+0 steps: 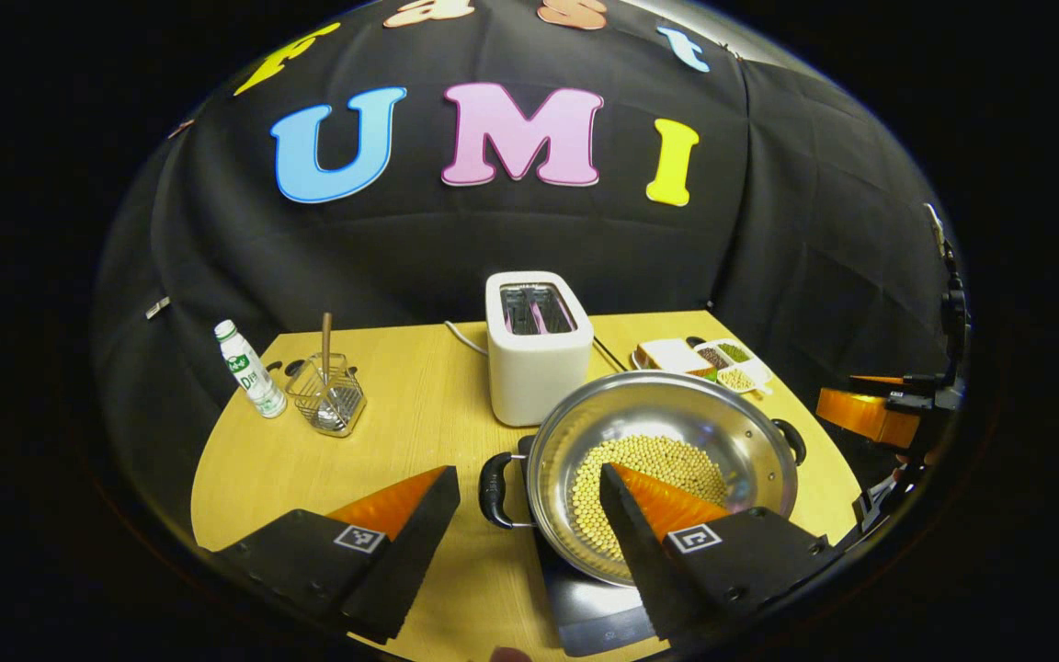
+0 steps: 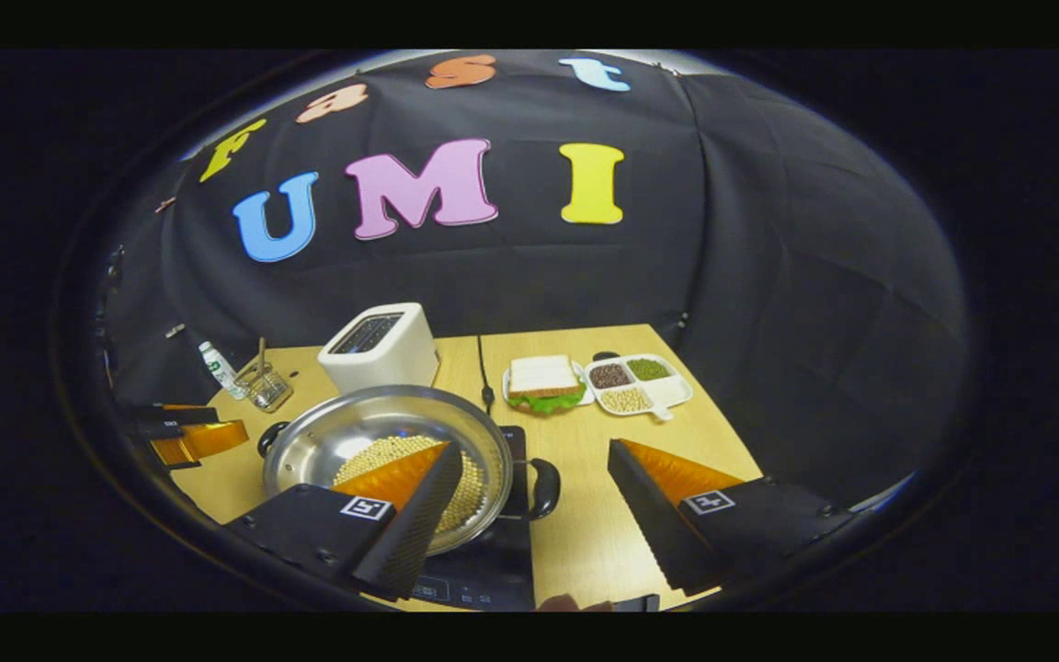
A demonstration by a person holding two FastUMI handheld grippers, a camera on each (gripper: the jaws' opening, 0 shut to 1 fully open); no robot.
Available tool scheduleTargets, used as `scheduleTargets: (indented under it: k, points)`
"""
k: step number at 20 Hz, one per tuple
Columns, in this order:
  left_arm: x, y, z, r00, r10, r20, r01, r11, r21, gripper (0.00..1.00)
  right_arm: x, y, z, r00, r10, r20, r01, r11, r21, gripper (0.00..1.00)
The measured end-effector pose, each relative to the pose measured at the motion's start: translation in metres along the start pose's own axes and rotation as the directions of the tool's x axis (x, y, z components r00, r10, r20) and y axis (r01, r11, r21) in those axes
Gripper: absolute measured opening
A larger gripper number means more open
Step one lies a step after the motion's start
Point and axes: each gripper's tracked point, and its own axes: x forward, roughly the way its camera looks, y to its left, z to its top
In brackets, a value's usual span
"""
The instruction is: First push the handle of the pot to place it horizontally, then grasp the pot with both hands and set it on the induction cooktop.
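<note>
A steel pot (image 1: 732, 432) holding yellow beans rests on the black induction cooktop (image 1: 589, 607) at the table's front. My left gripper (image 1: 525, 473) is open, its fingers standing either side of the pot's black left handle (image 1: 495, 490) without touching it. In the right gripper view the same pot (image 2: 327, 437) sits on the cooktop (image 2: 483, 570). My right gripper (image 2: 537, 448) is open around the pot's right handle (image 2: 543, 487), with one finger over the rim. Each gripper shows far off in the other's view: the right gripper (image 1: 870, 414) and the left gripper (image 2: 185, 437).
Behind the pot stands a white toaster (image 1: 537, 345). A small bottle (image 1: 249, 368) and a wire holder with a utensil (image 1: 329, 395) are at the back left. A sandwich plate (image 2: 543, 382) and a divided grain tray (image 2: 640, 382) lie at the back right.
</note>
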Motion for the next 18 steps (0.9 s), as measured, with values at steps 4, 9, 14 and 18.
scheduleTargets:
  k: [4,9,14,18]
  points:
    - [-0.033,-0.004,0.025,0.994,-0.003,0.106,0.005,1.000,-0.020,0.96,-0.040,0.016,0.039,0.993,0.009,0.118,-0.006,1.000,-0.026,0.99]
    - [-0.081,0.003,0.056,0.974,0.001,0.228,0.001,1.000,-0.011,0.95,-0.076,0.034,0.073,0.973,0.010,0.230,-0.007,1.000,-0.015,0.98]
    - [-0.130,0.013,0.079,0.934,0.005,0.356,0.006,1.000,-0.029,0.95,-0.108,0.057,0.089,0.953,0.022,0.302,-0.015,1.000,-0.027,0.98]
    - [-0.161,0.016,0.082,0.913,0.000,0.408,0.000,1.000,-0.001,0.95,-0.133,0.070,0.102,0.932,0.013,0.362,-0.007,1.000,-0.016,0.98]
